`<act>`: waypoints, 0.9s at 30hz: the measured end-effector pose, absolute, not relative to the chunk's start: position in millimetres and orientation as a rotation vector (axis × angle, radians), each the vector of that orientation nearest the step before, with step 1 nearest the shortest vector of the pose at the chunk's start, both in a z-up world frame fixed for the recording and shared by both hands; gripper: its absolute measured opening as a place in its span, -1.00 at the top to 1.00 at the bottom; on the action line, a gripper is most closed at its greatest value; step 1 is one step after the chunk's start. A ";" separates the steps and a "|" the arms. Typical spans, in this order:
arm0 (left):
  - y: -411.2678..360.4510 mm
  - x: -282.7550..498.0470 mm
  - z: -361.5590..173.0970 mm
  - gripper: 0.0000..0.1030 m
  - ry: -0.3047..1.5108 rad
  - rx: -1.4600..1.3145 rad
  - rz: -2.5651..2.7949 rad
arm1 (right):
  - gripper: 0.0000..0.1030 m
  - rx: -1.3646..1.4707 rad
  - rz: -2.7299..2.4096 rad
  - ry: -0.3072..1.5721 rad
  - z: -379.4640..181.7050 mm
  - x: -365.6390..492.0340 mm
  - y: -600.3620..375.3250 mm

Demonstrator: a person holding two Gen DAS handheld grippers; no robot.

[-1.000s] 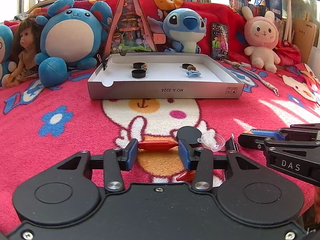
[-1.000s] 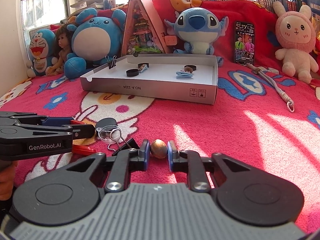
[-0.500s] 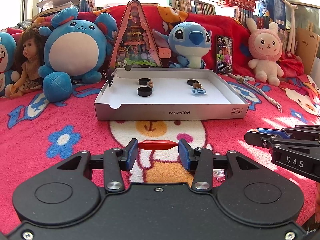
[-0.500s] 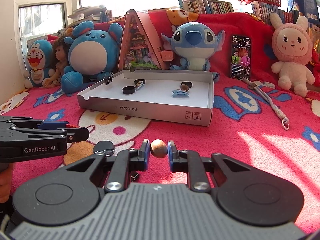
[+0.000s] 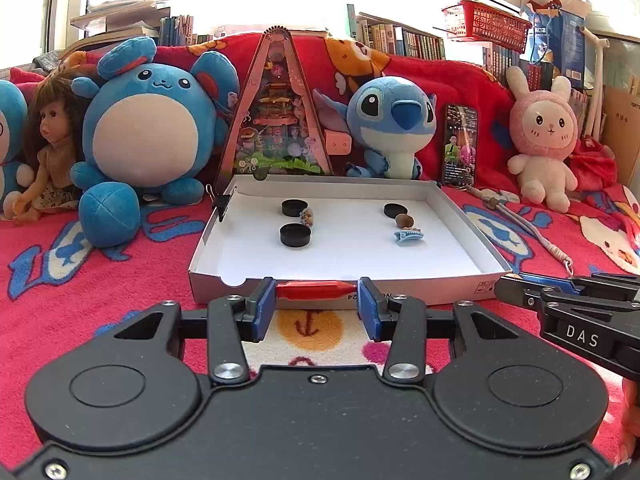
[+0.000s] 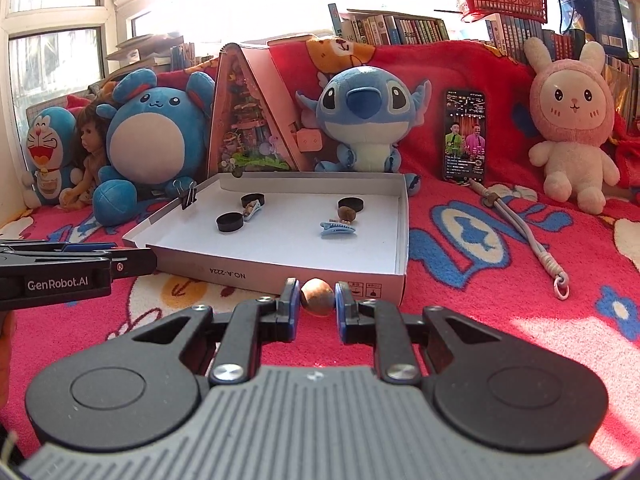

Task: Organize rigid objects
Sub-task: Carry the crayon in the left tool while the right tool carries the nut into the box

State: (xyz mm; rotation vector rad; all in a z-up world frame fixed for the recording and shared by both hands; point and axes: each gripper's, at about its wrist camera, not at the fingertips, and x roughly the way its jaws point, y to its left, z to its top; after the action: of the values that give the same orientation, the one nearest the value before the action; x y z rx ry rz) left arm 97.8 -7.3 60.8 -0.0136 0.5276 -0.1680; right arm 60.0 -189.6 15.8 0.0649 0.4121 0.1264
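My left gripper (image 5: 317, 304) is shut on a red pen-like piece (image 5: 316, 290) held crosswise between its blue pads, just before the near wall of the shallow white box (image 5: 336, 298). My right gripper (image 6: 317, 308) is shut on a brown nut (image 6: 317, 297), close to the box's near wall (image 6: 280, 276). Inside the box lie black caps (image 5: 295, 235), a brown nut (image 5: 405, 221), a blue hair clip (image 5: 408, 236) and a small figure (image 5: 307, 216). Each gripper shows at the edge of the other's view: the right gripper (image 5: 516, 288), the left gripper (image 6: 132, 262).
Plush toys (image 5: 148, 136), a doll (image 5: 48, 148), a triangular toy case (image 5: 276, 120) and a phone (image 5: 460, 144) line the back on the red blanket (image 5: 100, 300). A binder clip (image 6: 188, 198) grips the box's left wall. A lanyard (image 6: 532, 240) lies to the right.
Both grippers have risen and moved toward the box with their loads held. The black cap, clear lid and binder clip on the blanket have dropped out of view.
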 end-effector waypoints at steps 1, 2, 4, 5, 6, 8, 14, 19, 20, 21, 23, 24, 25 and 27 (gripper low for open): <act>-7.6 100.4 61.7 0.18 0.526 -0.016 -0.169 | 0.56 0.064 0.122 0.410 16.9 61.9 -189.2; -8.2 104.0 62.8 0.18 0.524 -0.020 -0.170 | 0.56 0.064 0.118 0.410 18.3 65.5 -189.0; -8.6 110.2 64.4 0.18 0.522 -0.024 -0.170 | 0.56 0.071 0.115 0.411 20.8 72.3 -189.2; -8.5 113.8 65.2 0.18 0.524 -0.029 -0.168 | 0.56 0.074 0.114 0.410 21.7 74.6 -189.4; -8.6 116.9 65.9 0.18 0.527 -0.031 -0.167 | 0.56 0.077 0.112 0.410 22.9 78.8 -189.8; -8.6 124.5 66.9 0.18 0.531 -0.036 -0.165 | 0.56 0.084 0.107 0.411 24.4 84.8 -190.3; -10.0 144.0 66.7 0.18 0.529 -0.022 -0.157 | 0.56 0.105 0.093 0.428 25.2 102.1 -192.2; -10.6 158.4 62.9 0.18 0.529 -0.027 -0.158 | 0.56 0.144 0.081 0.446 21.9 117.1 -195.9; -10.7 161.5 61.9 0.18 0.528 -0.027 -0.159 | 0.56 0.153 0.080 0.450 21.2 120.0 -197.0; -10.9 164.3 60.7 0.18 0.529 -0.028 -0.161 | 0.56 0.161 0.081 0.452 20.7 122.4 -198.0; -10.5 170.1 58.3 0.18 0.540 -0.034 -0.161 | 0.56 0.179 0.085 0.456 19.2 127.3 -199.8; -9.9 172.5 57.0 0.18 0.544 -0.039 -0.161 | 0.56 0.185 0.086 0.455 18.4 129.6 -200.3; -9.4 175.0 55.7 0.18 0.547 -0.044 -0.162 | 0.56 0.187 0.087 0.455 17.3 132.4 -200.8; -8.4 179.8 52.7 0.18 0.553 -0.054 -0.164 | 0.56 0.186 0.086 0.453 15.8 136.3 -200.7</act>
State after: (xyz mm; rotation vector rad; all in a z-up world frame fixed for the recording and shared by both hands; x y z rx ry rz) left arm 179.8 -8.4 52.7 -0.0540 0.5533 -0.1635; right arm 136.3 -200.7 15.8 0.1865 0.4533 0.0864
